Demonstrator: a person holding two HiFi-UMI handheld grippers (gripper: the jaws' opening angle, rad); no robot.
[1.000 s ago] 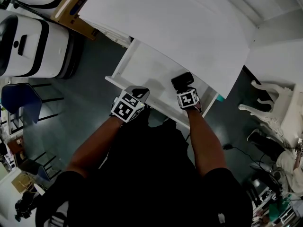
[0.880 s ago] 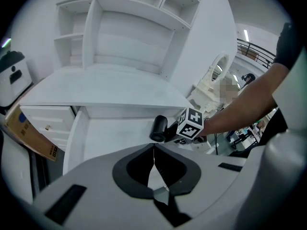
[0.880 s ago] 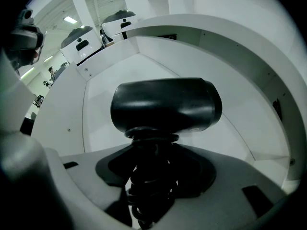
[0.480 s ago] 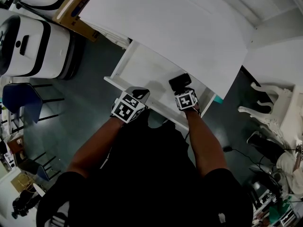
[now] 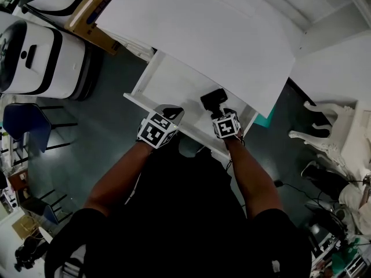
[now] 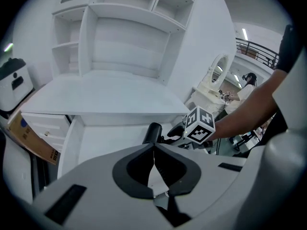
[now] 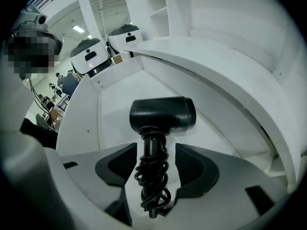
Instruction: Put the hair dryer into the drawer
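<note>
The black hair dryer (image 7: 163,113), its cord wound round the handle, hangs over the floor of the open white drawer (image 7: 115,104). My right gripper (image 7: 153,174) is shut on the cord-wrapped handle. The head view places the hair dryer (image 5: 213,99) inside the drawer (image 5: 171,83) near its right end, with the right gripper (image 5: 219,112) just behind it. My left gripper (image 5: 169,113) sits at the drawer's front panel, shut and holding nothing. From the left gripper view, the left gripper (image 6: 153,150) has its jaws pressed together, and the hair dryer (image 6: 153,132) shows beyond them.
A white desk top (image 5: 203,33) overhangs the back of the drawer. White rounded machines (image 5: 35,51) and a cardboard box (image 5: 87,10) stand to the left, a blue chair (image 5: 23,123) lower left. A white ornate chair (image 5: 330,132) stands at the right.
My right gripper has carried the hair dryer a little left and further over the drawer. The left gripper has stayed at the drawer front.
</note>
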